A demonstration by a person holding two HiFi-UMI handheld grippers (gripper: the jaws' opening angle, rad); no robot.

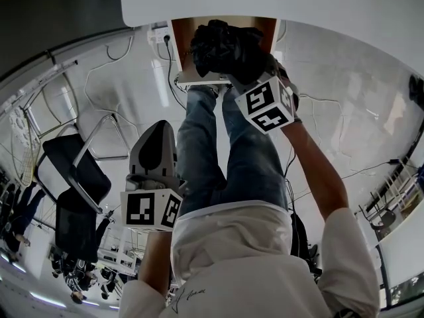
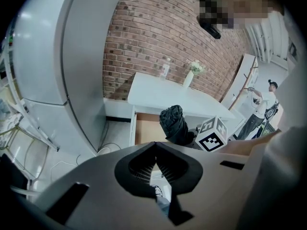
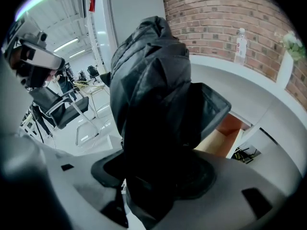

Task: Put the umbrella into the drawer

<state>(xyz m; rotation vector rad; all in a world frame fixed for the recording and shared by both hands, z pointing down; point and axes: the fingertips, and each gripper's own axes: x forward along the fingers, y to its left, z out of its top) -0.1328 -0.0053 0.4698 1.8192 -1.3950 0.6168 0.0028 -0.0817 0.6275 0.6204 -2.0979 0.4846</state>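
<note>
The right gripper (image 3: 154, 172) is pinching the black folded umbrella (image 1: 228, 48). Its fingers (image 3: 213, 111) are pressing on the bundled fabric from both sides, and the umbrella is standing up out of them. In the head view the umbrella is hanging over the open drawer (image 1: 184, 45), covering most of the wooden inside. Whether it is touching the drawer's bottom cannot be told. The drawer is sticking out from under the white worktop (image 2: 158, 92), which is carrying a clear bottle (image 2: 165, 70) and a white vase of flowers (image 2: 190, 75) in front of a brick wall (image 2: 158, 32).

The left gripper (image 2: 155, 145) is hanging well back from the drawer, low at the person's side. Its fingers (image 2: 139, 164) are pressed together with nothing between them. A black chair (image 1: 69, 177) is standing on the floor to the left.
</note>
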